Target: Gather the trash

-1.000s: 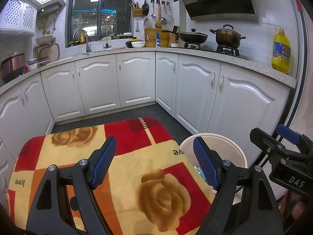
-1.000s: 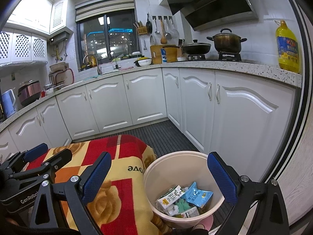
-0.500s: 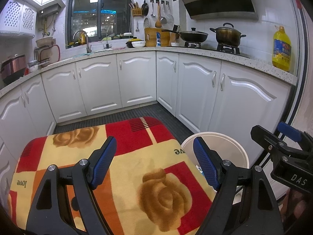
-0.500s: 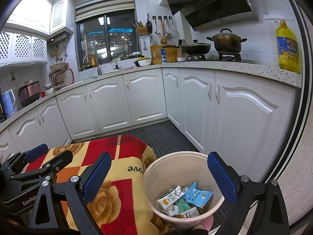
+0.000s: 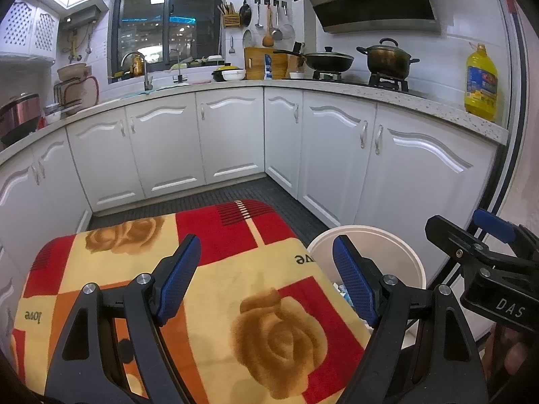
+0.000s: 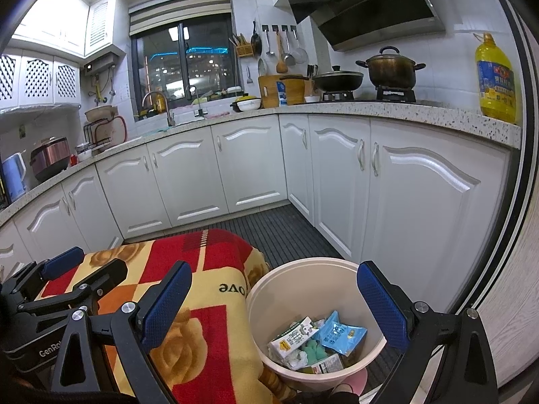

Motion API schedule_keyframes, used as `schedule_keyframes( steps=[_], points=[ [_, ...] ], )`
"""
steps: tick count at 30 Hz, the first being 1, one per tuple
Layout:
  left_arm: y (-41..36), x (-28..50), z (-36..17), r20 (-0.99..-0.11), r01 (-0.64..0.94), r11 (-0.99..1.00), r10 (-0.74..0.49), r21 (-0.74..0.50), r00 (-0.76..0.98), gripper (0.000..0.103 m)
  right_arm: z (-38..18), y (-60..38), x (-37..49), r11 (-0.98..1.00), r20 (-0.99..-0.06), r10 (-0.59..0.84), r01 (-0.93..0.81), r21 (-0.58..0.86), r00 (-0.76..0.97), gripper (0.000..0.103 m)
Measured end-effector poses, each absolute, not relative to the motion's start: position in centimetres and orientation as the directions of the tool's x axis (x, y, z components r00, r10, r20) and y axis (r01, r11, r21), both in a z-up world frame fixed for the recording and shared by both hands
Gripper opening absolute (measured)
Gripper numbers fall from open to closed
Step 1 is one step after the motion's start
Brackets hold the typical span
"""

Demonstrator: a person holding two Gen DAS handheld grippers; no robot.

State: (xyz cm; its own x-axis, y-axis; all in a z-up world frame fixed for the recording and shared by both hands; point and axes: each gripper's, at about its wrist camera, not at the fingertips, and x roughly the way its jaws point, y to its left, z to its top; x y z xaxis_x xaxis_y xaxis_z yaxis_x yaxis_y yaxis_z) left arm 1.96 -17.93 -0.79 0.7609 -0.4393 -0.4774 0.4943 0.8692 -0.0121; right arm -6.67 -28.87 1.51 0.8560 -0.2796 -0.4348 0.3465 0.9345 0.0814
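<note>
The left hand-held gripper hovers with its blue-padded jaws spread wide and empty over the table draped in a red, orange and cream rose-patterned blanket. Just right of that table, a round cream plastic bin stands on the dark ribbed floor, holding the collected trash: a white milk carton, a blue snack packet and crumpled wrappers. The right hand-held gripper tilts slightly downward above the bin, jaws likewise released and gripping nothing.
</note>
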Motion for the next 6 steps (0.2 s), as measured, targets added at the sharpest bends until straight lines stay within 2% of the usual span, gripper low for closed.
schedule_keyframes(
  steps=[6],
  points=[
    [-17.81,2.28,-0.88,-0.485,0.497,0.868,-0.443,-0.019,0.754,0.08,1.38,-28.83,-6.56,0.934,-0.438,-0.279,0.346,0.082,0.855,0.098]
  ],
)
